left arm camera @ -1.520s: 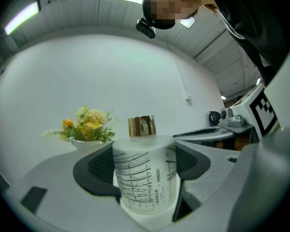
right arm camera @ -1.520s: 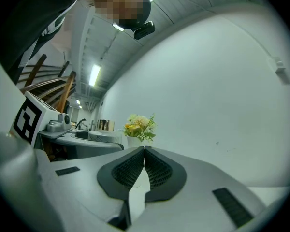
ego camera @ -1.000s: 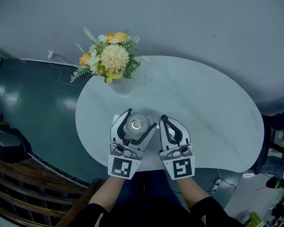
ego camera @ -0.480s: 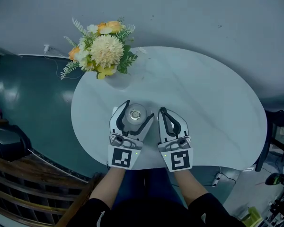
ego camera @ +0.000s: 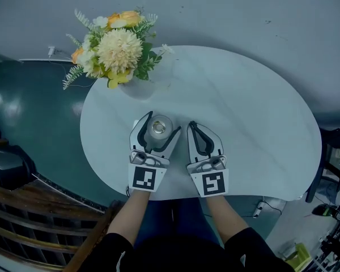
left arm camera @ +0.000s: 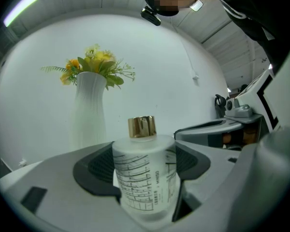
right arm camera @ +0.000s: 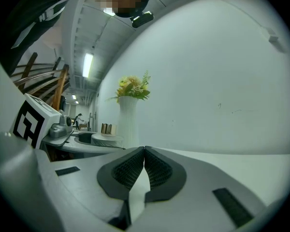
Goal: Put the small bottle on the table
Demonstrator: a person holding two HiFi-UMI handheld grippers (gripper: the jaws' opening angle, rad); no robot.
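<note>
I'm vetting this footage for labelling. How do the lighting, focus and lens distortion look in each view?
Head view: evenly lit and sharp, though the wide lens bows the table edge. Left gripper view: black corners and a strong fisheye bend; the small bottle is crisp, while the vase washes into the white wall. Right gripper view: same bend, with one bright ceiling light at the left.

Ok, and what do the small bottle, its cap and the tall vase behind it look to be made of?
The small cylindrical bottle: probably frosted glass, as its milky, translucent wall carries black printed lines; frosted plastic is possible. Its short cap: gold-coloured metal or metallised plastic, shiny with reflections. The tall white vase: likely matte ceramic, opaque with no sharp glints.
</note>
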